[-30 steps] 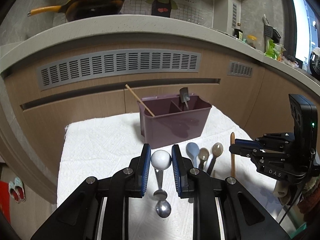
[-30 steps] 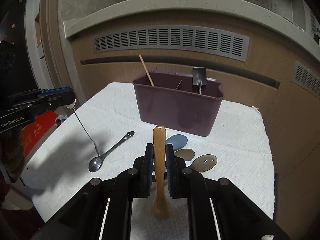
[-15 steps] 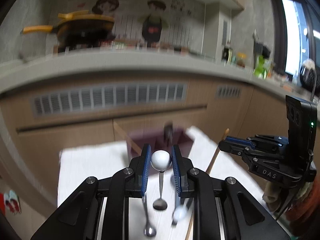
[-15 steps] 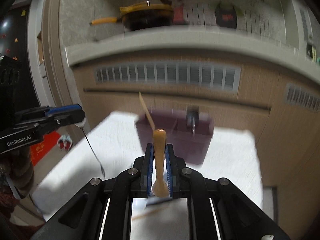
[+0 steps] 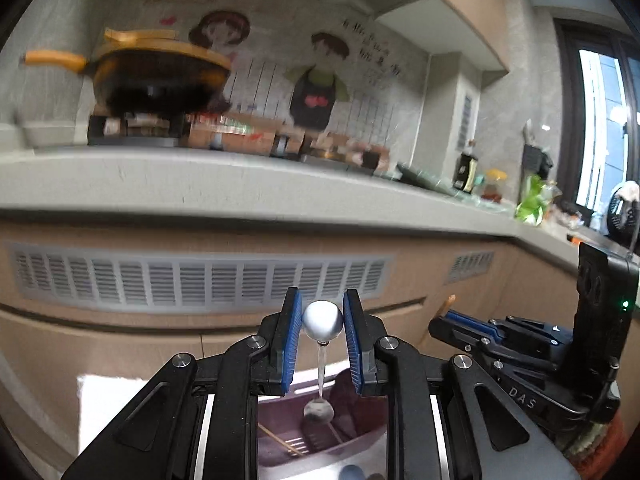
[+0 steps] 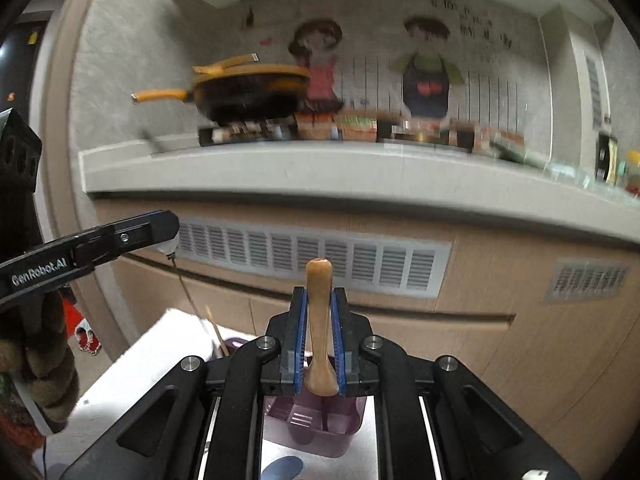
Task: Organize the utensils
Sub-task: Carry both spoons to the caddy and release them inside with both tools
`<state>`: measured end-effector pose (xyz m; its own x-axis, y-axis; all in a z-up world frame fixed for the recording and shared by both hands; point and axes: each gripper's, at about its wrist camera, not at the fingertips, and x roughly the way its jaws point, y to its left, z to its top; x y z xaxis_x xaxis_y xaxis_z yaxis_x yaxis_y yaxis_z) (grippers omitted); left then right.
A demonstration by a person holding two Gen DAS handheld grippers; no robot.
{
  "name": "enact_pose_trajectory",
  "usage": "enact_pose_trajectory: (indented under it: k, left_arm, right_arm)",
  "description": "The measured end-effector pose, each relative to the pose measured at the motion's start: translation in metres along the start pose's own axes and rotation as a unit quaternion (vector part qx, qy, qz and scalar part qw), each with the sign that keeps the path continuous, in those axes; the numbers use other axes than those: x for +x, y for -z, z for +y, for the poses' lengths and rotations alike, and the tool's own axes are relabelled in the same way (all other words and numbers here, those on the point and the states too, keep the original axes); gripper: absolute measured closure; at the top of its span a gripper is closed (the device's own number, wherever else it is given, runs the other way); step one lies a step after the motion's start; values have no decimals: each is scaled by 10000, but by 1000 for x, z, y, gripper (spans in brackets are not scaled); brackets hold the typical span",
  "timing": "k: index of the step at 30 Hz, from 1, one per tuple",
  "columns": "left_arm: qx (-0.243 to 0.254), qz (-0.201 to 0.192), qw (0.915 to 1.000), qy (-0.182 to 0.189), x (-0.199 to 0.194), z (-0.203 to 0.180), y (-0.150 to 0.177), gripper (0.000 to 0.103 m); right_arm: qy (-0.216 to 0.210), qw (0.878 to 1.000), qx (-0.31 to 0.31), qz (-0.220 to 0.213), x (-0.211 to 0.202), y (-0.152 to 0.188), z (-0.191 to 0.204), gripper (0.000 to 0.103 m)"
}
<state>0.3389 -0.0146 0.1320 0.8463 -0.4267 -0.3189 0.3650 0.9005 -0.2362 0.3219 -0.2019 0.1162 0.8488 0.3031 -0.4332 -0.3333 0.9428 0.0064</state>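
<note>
Wooden spoon (image 6: 319, 320) pinched in the right gripper (image 6: 319, 340), ball-topped metal spoon (image 5: 322, 322) clamped in the left gripper (image 5: 322, 336), both above the purple caddy (image 6: 316, 424) at 6 o'clock; the dangling bowl, seemingly swinging, could catch a divider.

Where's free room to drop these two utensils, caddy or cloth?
Bare: the cloth left of the caddy. Inside the caddy, the slotted floor beside the chopstick looks open. Crowded: the cloth in front, where the blue spoon lies.
</note>
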Motion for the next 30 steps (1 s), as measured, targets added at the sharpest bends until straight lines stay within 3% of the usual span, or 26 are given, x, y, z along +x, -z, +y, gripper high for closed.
enact_pose_trajectory:
  k: [9,12,14,17,23,30]
  left_arm:
    - [-305,742,9967,114,61,24,44,81]
    - [-522,975,9937,190,72,32,56,79]
    - [-612,1071,9921,203,74,36,61,73]
    - [-551,1015,9932,146,63,38,66,64]
    - [-499,1040,9933,-76,22,44,89,59]
    - [-505,1615,9846,-435,-16,48,146,57]
  right_arm:
    - [-151,9952,187,944,71,50,-14,91]
    - [-431,9902,357,1278,85,59,-20,91]
    - [-386,9908,367,1246,83,62,-19,81]
    - [-239,9930,199,1144,71,64,-16,79]
    - [-208,9934,16,1129,37,79,3,78]
    - [-484,9793,94,1963,30,142,31,76]
